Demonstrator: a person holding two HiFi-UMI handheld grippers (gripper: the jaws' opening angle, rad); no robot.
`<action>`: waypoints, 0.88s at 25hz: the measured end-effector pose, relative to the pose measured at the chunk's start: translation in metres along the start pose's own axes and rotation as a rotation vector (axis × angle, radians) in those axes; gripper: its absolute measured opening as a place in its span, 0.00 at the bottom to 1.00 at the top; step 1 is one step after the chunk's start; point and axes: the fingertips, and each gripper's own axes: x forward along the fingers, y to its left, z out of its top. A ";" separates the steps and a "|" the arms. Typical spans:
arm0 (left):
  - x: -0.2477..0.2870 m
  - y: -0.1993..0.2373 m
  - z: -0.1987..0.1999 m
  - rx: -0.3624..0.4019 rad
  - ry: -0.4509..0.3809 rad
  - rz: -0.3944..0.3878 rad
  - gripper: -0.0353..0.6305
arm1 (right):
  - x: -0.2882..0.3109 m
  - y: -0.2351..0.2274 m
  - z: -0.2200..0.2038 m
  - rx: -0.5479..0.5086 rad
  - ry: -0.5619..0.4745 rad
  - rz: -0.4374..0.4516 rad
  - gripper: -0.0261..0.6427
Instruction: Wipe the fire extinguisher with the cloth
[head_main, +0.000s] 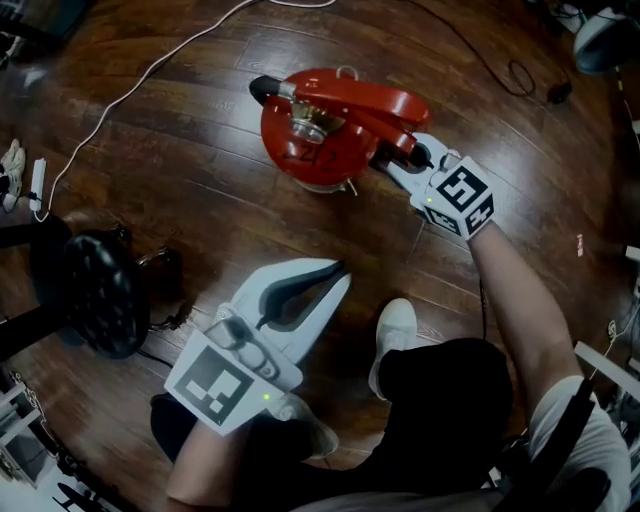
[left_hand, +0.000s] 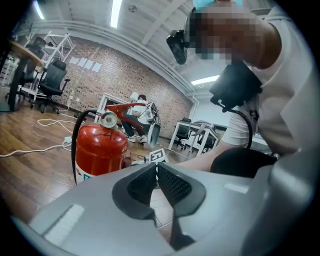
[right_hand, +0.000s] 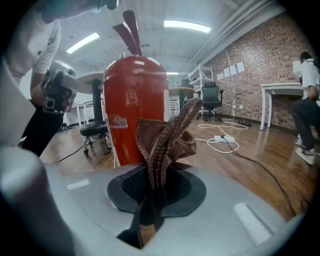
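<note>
A red fire extinguisher (head_main: 318, 140) stands upright on the wooden floor, its red lever and black hose on top. My right gripper (head_main: 392, 163) is at its right side, shut on a brown knitted cloth (right_hand: 167, 140). The cloth sticks up from the jaws just in front of the red cylinder (right_hand: 135, 110); I cannot tell whether they touch. My left gripper (head_main: 338, 272) hangs nearer the person, well short of the extinguisher, shut with nothing between its pads (left_hand: 172, 182). In the left gripper view the extinguisher (left_hand: 100, 147) stands ahead on the left.
A black wheeled stool (head_main: 95, 290) stands at the left. A white cable (head_main: 130, 85) and a black cable (head_main: 510, 70) run over the floor at the back. The person's white shoe (head_main: 395, 330) is near the extinguisher. A power strip (right_hand: 222, 140) lies to the right.
</note>
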 end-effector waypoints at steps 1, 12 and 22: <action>-0.001 0.001 -0.003 -0.002 0.003 -0.002 0.07 | 0.005 0.002 -0.011 0.003 0.015 0.002 0.12; 0.009 0.006 -0.024 0.077 0.048 -0.036 0.07 | 0.037 0.005 -0.075 0.036 0.124 0.005 0.12; 0.019 -0.003 -0.031 0.094 0.065 -0.141 0.07 | 0.021 0.009 -0.072 0.021 0.197 -0.060 0.12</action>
